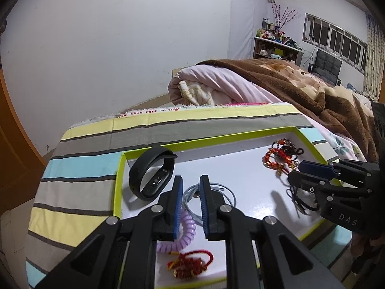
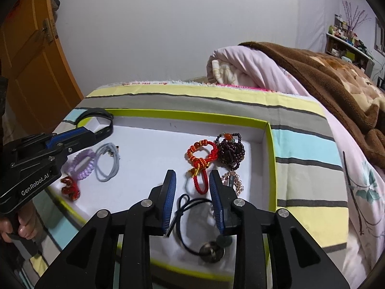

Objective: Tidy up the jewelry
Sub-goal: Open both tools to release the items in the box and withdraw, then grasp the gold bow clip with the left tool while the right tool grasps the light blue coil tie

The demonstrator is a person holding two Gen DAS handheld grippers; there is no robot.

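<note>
Here both grippers, left gripper [image 1: 190,180] and right gripper [image 2: 191,177], hung apart, empty; closing over tangled red bracelet [image 2: 201,162] risked dragging the neighbouring bead necklace [image 2: 229,153].

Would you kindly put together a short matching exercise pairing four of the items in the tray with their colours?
Items:
1. fitness band
2. coiled hair tie
3. knotted cord bracelet
4. beaded bracelet

Colours:
A. lilac
B. dark maroon
C. black
D. red with gold

All four lie in the green-rimmed tray.

Pairs: 1-C, 2-A, 3-D, 4-B
</note>
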